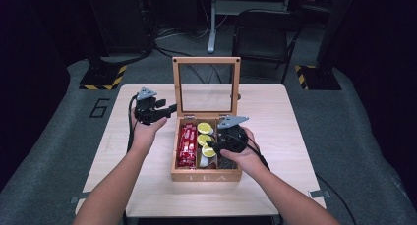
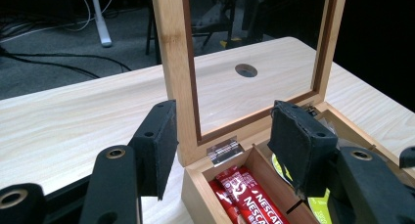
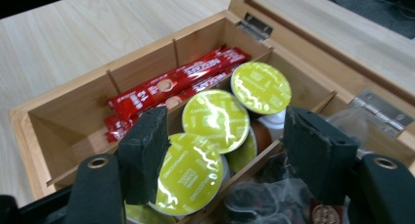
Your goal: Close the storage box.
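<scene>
Tea box (image 1: 206,176) lid (image 1: 206,61) upright; left gripper (image 2: 222,136) straddles the lid's frame, jaws open and not pressing. Right gripper (image 3: 222,150), jaws apart and empty, hovers over the green-lidded pods (image 3: 215,119) in the box's middle compartment. Red sachets (image 1: 187,145) fill the left compartment; judged mid-packing, lid not yet closed.

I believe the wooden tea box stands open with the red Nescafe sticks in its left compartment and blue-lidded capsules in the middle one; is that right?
Not quite: the capsules have yellow-green lids, not blue, as the right gripper view shows. The rest holds: the tea box stands open, with the red Nescafe sticks in its left compartment and the capsules in the middle one.
</scene>
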### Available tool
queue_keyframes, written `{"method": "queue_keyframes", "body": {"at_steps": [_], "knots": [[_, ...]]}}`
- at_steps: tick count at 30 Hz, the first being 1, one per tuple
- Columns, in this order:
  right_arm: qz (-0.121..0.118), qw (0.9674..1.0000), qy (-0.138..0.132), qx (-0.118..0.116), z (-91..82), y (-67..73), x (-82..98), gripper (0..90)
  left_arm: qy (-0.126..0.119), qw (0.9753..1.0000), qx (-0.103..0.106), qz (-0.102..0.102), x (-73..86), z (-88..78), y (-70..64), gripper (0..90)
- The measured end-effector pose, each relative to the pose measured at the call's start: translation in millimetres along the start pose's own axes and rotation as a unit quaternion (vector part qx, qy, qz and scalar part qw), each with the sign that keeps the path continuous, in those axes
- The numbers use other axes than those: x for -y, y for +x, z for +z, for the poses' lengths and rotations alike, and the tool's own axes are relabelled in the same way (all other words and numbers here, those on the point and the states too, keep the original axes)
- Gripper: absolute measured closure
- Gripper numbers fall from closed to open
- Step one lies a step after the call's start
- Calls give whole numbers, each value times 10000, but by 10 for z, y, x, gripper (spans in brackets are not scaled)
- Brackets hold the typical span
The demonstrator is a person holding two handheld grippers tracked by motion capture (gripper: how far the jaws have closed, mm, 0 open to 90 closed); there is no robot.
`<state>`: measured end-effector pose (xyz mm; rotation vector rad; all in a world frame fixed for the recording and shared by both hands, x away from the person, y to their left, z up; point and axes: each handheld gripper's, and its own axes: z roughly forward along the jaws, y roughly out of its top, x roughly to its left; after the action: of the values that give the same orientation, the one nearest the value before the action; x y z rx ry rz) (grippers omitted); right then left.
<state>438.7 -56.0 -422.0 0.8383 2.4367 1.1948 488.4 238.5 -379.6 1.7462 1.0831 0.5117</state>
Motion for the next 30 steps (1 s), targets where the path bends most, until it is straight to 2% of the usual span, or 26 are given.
{"method": "queue_keyframes", "body": {"at_steps": [7,10,15,19,25,30], "knots": [[-112,9998,132,-40,77,103,81,303,4,10000,-2,-7,5,-9,8,435],[-239,9994,225,-50,115,142,103,284,-3,10000,-14,-4,11,-11,16,435],[-327,9991,254,-98,167,202,136,265,6,10000,-11,-22,26,-8,19,435],[-255,9991,319,-116,203,237,158,261,14,10000,-1,-11,25,-12,22,434],[-311,9988,364,-102,241,222,180,261,11,10000,-10,-10,37,-6,25,434],[-266,9987,434,-100,258,220,203,269,32,10000,-4,-35,50,0,21,434]]}}
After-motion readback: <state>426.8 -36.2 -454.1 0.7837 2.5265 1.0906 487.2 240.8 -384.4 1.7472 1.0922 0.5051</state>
